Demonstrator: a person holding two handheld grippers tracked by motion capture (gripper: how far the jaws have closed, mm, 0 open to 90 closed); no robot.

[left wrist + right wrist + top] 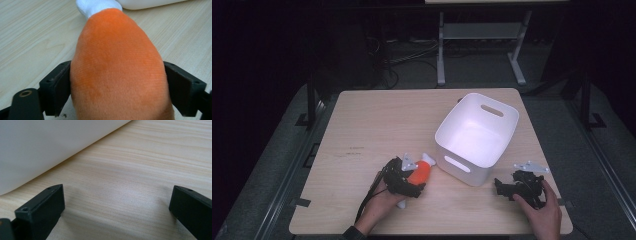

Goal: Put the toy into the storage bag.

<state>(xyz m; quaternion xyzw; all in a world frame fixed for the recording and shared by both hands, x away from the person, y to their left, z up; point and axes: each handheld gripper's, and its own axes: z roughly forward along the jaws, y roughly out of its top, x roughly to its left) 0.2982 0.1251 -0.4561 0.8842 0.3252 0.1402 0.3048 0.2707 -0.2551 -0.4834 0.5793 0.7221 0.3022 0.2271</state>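
An orange plush toy (421, 171) with a white end lies on the wooden table (372, 120), just left of a white plastic bin (464, 170). My left gripper (416, 181) is shut on the toy. In the left gripper view its jaws press both sides of the orange body (117, 45), and the white tip (97, 6) points toward the bin (150, 2). My right gripper (499, 186) rests low near the bin's front right corner. In the right gripper view it (119, 190) stands open over bare wood beside the bin wall (37, 147).
The bin is empty, has handle cut-outs and sits right of the table's centre. The table's front edge runs close behind both hands. Dark floor, cables and a metal stand (441, 45) lie beyond the far edge.
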